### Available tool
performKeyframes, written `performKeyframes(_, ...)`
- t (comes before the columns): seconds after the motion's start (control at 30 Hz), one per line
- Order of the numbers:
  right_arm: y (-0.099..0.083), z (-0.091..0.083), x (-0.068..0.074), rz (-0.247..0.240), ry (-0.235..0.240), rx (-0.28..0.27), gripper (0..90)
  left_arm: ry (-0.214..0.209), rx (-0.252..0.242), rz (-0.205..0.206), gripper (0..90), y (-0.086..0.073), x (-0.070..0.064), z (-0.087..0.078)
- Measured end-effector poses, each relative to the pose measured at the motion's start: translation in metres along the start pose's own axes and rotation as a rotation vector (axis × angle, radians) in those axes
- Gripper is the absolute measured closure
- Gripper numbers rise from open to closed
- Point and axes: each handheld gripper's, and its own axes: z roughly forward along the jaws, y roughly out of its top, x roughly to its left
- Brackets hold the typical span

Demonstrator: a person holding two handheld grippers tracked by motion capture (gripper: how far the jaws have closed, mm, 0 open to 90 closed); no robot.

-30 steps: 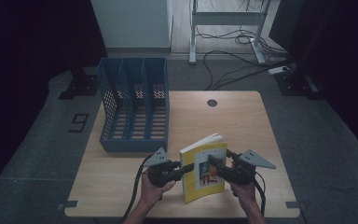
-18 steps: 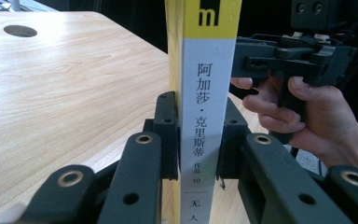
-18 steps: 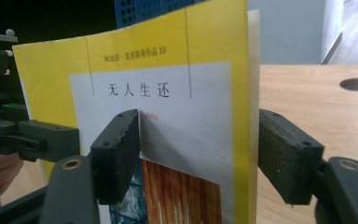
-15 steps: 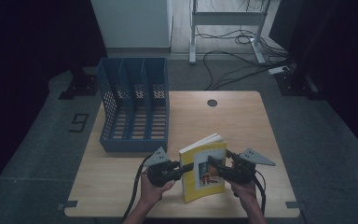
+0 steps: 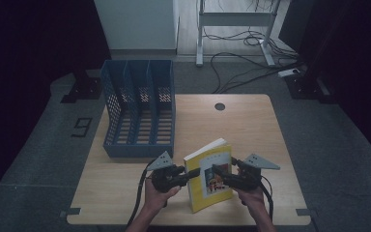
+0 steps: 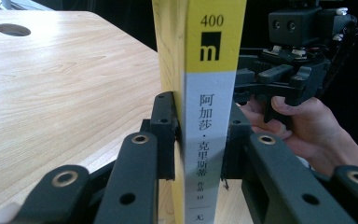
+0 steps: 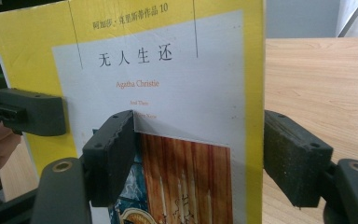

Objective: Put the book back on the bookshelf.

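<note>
On the near half of the wooden table [image 5: 251, 125], right of centre, a yellow paperback book [image 5: 207, 176] is held upright, its front cover turned toward the near right. Behind it to the left, at the table's far left, a blue file rack [image 5: 137, 108] with three slots is seen, well apart from the book. The book is judged light and fairly stiff when closed, though its covers are thin and likely to flex, and the glossy cover may slip under a light pinch. The spine edge is the firmest place to be gripped. The left gripper [image 6: 198, 140] is closed across the spine, one jaw on each cover. The right gripper [image 7: 198, 154] is seen with one jaw over the front cover and the other beyond the book's free edge; whether the book is actually pinched there cannot be told.
</note>
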Motion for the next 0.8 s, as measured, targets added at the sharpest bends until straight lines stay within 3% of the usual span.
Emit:
performKeyframes(0.17, 0.0002, -0.0007, 0.0013, -0.014, -0.01, 0.002, 28.0, 0.008, -0.004, -0.002, 74.2, 0.0004, -0.0017, 0.0013)
performKeyframes(0.33, 0.0001, -0.0004, 0.0013, -0.024, -0.015, 0.007, 29.0, -0.011, 0.002, -0.02, 72.6, 0.0017, 0.0, 0.002)
performKeyframes(0.6, 0.0002, -0.0012, 0.0004, -0.027, -0.012, 0.008, 29.1, 0.022, 0.005, -0.01, 75.1, 0.0034, -0.0023, 0.0033)
performKeyframes(0.8, 0.0003, -0.0025, -0.0013, -0.016, -0.001, 0.002, 29.8, -0.002, 0.004, -0.036, 75.5, 0.0039, 0.0021, 0.0027)
